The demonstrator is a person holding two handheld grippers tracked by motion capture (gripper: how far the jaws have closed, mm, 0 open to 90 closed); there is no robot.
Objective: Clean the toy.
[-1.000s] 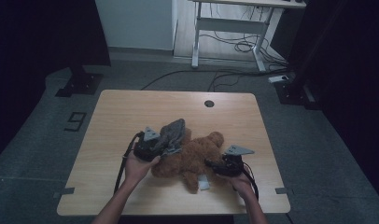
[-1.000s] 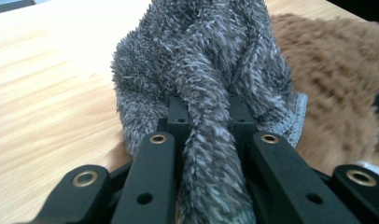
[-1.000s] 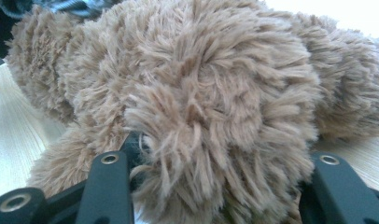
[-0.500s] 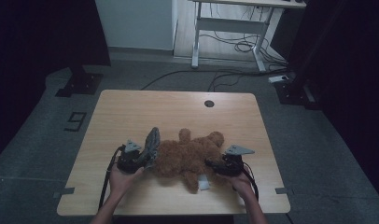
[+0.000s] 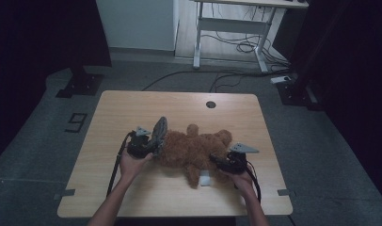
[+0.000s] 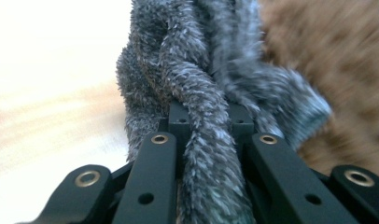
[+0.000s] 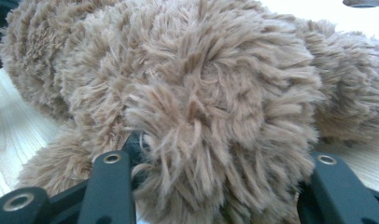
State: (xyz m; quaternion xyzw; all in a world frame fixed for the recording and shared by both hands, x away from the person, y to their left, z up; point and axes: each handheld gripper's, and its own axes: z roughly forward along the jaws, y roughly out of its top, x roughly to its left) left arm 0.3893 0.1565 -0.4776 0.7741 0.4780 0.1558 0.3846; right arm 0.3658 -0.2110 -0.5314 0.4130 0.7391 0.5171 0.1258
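Pale wood is the surface we work on, a table (image 5: 132,108) standing on a grey floor in a dim room. Our left gripper (image 5: 149,143) has its 2 jaws closed nearly all the way, pinching a fold of a fuzzy grey cloth (image 6: 197,93); in the left gripper view the nap bunches up between the black jaws and spills out ahead of them. From above, that cloth (image 5: 159,132) stands up from the gripper in a narrow strip, touching the left end of the brown teddy bear (image 5: 194,148). Our right gripper (image 5: 219,162) has its jaws partly apart, set around a thick shaggy limb of the teddy bear (image 7: 211,107); the fur fills the gap between them, and the pads appear to press on it. That bear lies flat near the middle of the table, between our 2 hands. Just beside the right gripper, a small white tag (image 5: 204,180) rests on the wood by the bear's lower limb.
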